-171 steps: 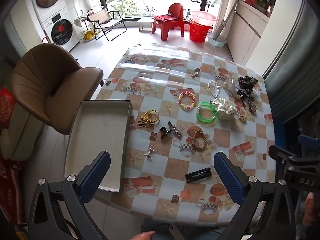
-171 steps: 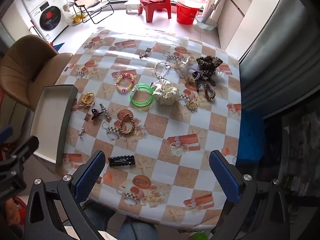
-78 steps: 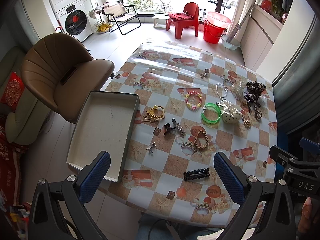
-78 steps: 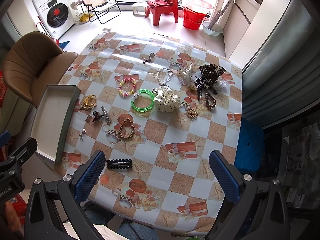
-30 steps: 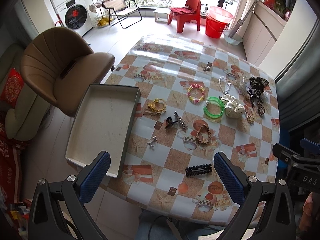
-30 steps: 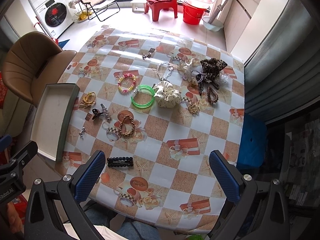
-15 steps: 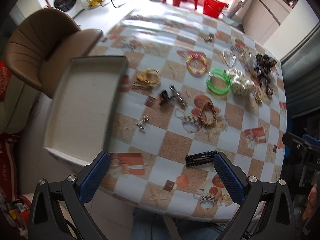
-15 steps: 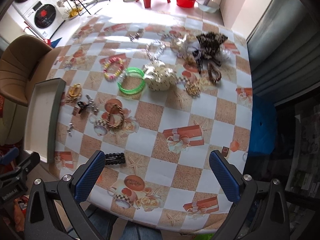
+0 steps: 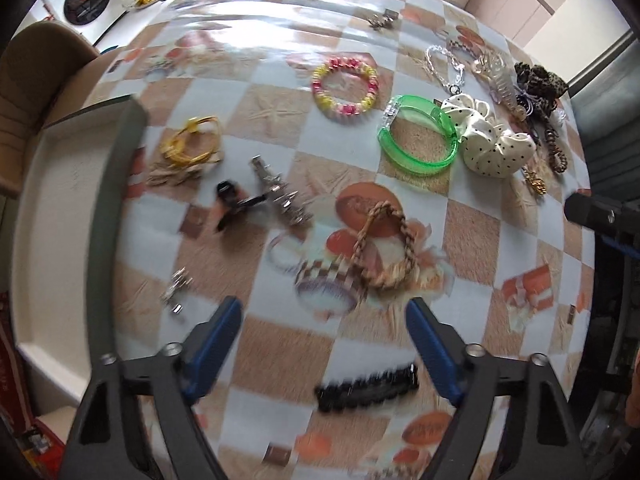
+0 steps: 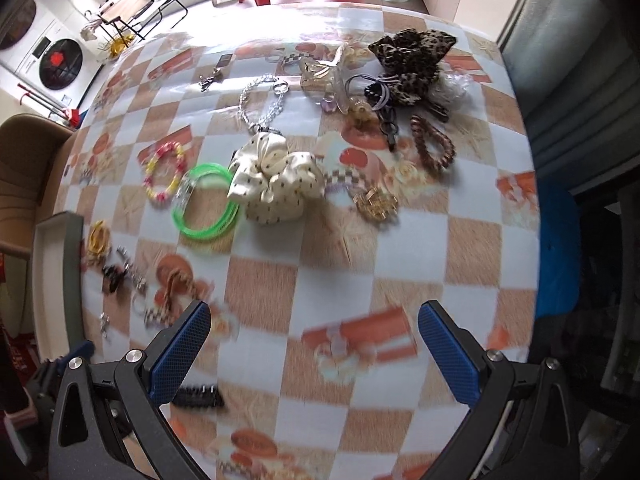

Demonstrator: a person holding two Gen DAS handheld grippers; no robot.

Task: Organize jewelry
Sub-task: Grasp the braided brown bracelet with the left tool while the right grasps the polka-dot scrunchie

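Jewelry lies scattered on a checkered tablecloth. My left gripper (image 9: 324,336) is open and empty, low over the table, just short of a braided rope bracelet (image 9: 386,250) and above a black hair clip (image 9: 366,392). A gold bangle (image 9: 194,144), a black claw clip (image 9: 234,204) and a silver clip (image 9: 280,196) lie ahead left. A grey-rimmed tray (image 9: 48,208) sits at the left table edge. My right gripper (image 10: 314,350) is open and empty, short of a cream dotted scrunchie (image 10: 276,180) and a green bangle (image 10: 204,204).
A beaded pink-yellow bracelet (image 9: 346,86), a silver chain (image 10: 264,100), a gold brooch (image 10: 376,200), a brown coil tie (image 10: 432,148) and a leopard scrunchie (image 10: 408,56) lie further back. A brown chair (image 9: 36,68) stands left of the table. A small silver earring (image 9: 176,290) lies near the tray.
Both grippers have dropped lower and moved forward over the table. The jewelry looks much nearer. Nothing on the table has moved.
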